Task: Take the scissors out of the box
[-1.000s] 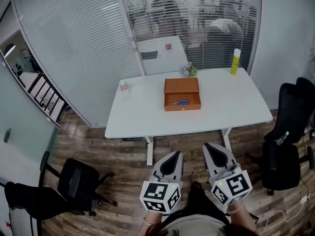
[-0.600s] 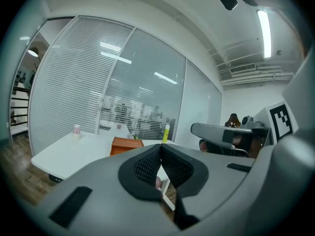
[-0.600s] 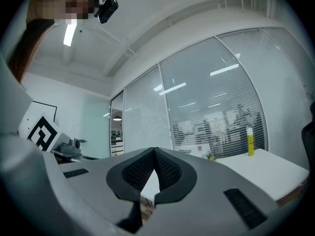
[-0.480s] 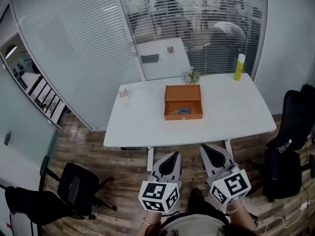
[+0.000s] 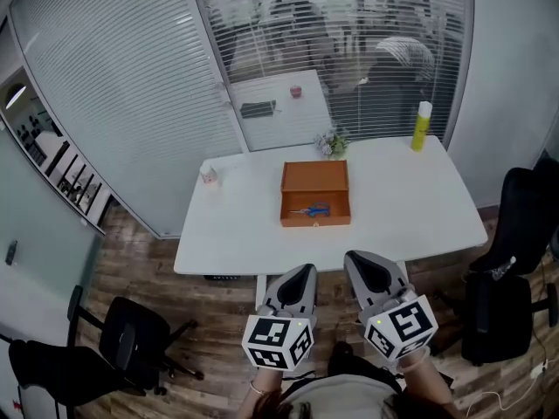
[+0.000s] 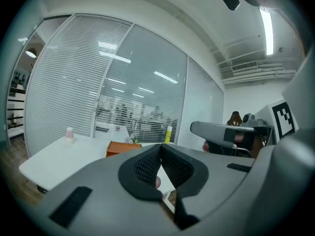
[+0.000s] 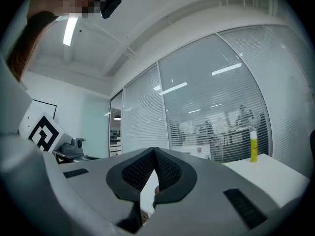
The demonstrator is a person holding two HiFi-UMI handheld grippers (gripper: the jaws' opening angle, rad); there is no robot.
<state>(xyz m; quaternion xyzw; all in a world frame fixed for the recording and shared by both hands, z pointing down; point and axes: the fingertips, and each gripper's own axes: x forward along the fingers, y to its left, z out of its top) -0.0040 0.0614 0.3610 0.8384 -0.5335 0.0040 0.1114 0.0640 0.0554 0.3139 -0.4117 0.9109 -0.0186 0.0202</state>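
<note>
An open orange box (image 5: 315, 192) sits in the middle of a white table (image 5: 410, 203); its side shows in the left gripper view (image 6: 122, 148). Blue-handled scissors (image 5: 312, 209) lie inside it near the front wall. My left gripper (image 5: 301, 278) and right gripper (image 5: 367, 265) hang side by side in front of the table's near edge, well short of the box. Both point level toward the table. The jaws of each meet at the tips with nothing between them, as seen for the left gripper (image 6: 160, 145) and the right gripper (image 7: 155, 150).
A yellow bottle (image 5: 421, 127), a small plant (image 5: 332, 143) and a small cup (image 5: 208, 175) stand on the table. Black office chairs stand at the left (image 5: 131, 347) and right (image 5: 502, 295). Glass walls with blinds rise behind the table. The floor is wood.
The table and box now appear nearer and lower in the head view, shifted slightly left. Both grippers have moved forward together toward the table edge, still shut.
</note>
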